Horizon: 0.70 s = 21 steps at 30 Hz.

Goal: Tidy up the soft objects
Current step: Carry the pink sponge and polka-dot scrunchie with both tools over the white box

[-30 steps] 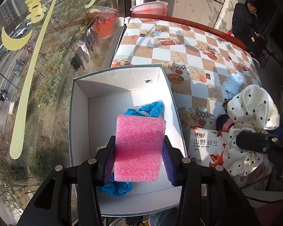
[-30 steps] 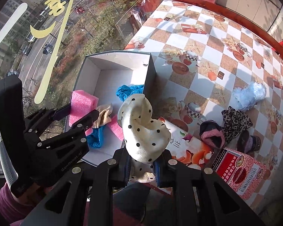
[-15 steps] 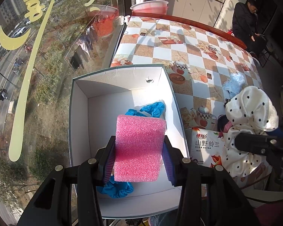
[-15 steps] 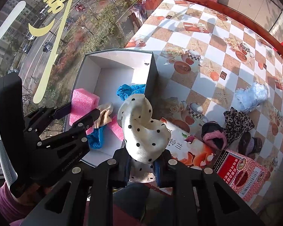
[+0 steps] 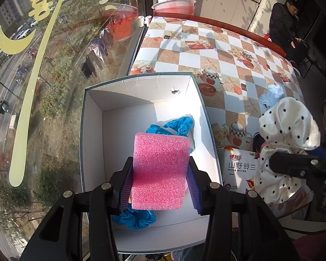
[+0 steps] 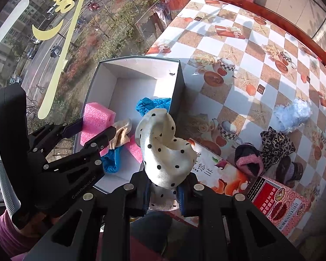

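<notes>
Pink foam block (image 5: 160, 171) sits clamped in the left gripper (image 5: 160, 187), purple pads (image 5: 127, 184) pressing both its sides, held above the near end of the white box (image 5: 91, 134). Right gripper (image 6: 164, 192) is closed on a cream polka-dot cloth (image 6: 165, 150), which bunches up above the jaws, over the near right corner of the box and the printed carton (image 6: 219, 171).

Inside the box, near end: blue scrunchie (image 5: 134, 218) below the held foam; right wrist view also shows a tan cloth (image 6: 121, 133) and a 2nd pink foam piece (image 6: 135, 150) next to it, partly hidden by the polka-dot cloth. Further in, a crumpled blue glove (image 5: 176, 126), or similar thin blue item, lies against the right wall.

Right of the box on the checkered tablecloth (image 6: 239, 50): the printed carton w/ red end lying flat, then a black-and-pink sock-like item (image 6: 247, 158), leopard-print fabric (image 6: 276, 141), a dark item w/ lilac cuff (image 6: 291, 169); beyond those a pale blue fluffy piece (image 6: 293, 115), apart from the rest.

Far end of the table: stacked pink basins (image 5: 173, 6). Window glass (image 5: 43, 65) w/ yellow decals runs along the left, street below. Seated person in dark coat (image 5: 284, 19) at far right.
</notes>
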Each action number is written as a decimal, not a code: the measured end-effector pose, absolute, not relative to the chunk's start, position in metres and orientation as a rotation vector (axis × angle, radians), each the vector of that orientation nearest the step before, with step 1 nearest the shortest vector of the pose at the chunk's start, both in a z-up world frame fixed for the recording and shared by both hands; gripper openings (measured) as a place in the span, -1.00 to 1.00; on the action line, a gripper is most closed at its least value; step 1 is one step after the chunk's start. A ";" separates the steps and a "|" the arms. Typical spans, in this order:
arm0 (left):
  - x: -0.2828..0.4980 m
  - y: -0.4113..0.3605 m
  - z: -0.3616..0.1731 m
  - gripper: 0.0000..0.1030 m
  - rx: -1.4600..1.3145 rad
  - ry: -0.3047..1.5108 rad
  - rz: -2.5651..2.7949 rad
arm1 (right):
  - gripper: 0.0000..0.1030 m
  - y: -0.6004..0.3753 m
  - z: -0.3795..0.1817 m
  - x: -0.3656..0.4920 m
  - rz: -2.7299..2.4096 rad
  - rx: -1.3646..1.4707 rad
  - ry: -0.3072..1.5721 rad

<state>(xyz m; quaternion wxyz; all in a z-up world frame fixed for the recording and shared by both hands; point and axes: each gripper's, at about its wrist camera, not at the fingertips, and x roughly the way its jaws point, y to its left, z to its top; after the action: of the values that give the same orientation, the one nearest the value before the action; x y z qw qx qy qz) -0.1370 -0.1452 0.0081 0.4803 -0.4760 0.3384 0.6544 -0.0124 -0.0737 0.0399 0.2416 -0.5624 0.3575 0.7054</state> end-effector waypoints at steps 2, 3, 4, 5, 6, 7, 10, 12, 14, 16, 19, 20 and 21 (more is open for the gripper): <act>-0.137 -0.145 0.008 -0.04 -1.165 0.826 1.596 | -0.60 -0.073 0.040 -0.014 1.933 -1.540 0.973; -0.138 -0.145 0.007 -0.04 -1.168 0.827 1.597 | -0.60 -0.073 0.040 -0.014 1.935 -1.541 0.971; -0.138 -0.145 0.007 -0.04 -1.170 0.828 1.597 | -0.60 -0.073 0.040 -0.015 1.938 -1.542 0.970; -0.138 -0.145 0.007 -0.04 -1.172 0.829 1.598 | -0.60 -0.073 0.040 -0.015 1.940 -1.542 0.969; -0.138 -0.146 0.007 -0.04 -1.173 0.829 1.599 | -0.60 -0.073 0.040 -0.016 1.942 -1.543 0.968; -0.139 -0.145 0.007 -0.04 -1.175 0.830 1.600 | -0.60 -0.072 0.039 -0.016 1.943 -1.544 0.968; -0.140 -0.145 0.006 -0.04 -1.183 0.830 1.601 | -0.60 -0.071 0.038 -0.017 1.943 -1.549 0.971; -0.140 -0.145 0.005 -0.04 -1.186 0.831 1.602 | -0.60 -0.071 0.037 -0.018 1.945 -1.552 0.967; -0.140 -0.146 0.006 -0.04 -1.189 0.830 1.605 | -0.60 -0.070 0.037 -0.019 1.949 -1.552 0.966; -0.141 -0.147 0.007 -0.04 -1.189 0.829 1.609 | -0.60 -0.070 0.038 -0.019 1.952 -1.549 0.967; -0.142 -0.149 0.007 -0.04 -1.194 0.827 1.614 | -0.60 -0.069 0.038 -0.019 1.956 -1.537 0.975; -0.142 -0.149 0.006 -0.04 -1.199 0.829 1.614 | -0.60 -0.069 0.037 -0.019 1.956 -1.537 0.978; -0.142 -0.150 0.005 -0.04 -1.204 0.831 1.613 | -0.60 -0.069 0.036 -0.020 1.957 -1.539 0.980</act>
<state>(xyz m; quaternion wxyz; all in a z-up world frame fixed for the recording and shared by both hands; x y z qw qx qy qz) -0.1418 -0.1503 0.0046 0.4635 -0.4901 0.3382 0.6563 -0.0197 -0.0694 0.0364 0.2310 -0.5596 0.3564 0.7117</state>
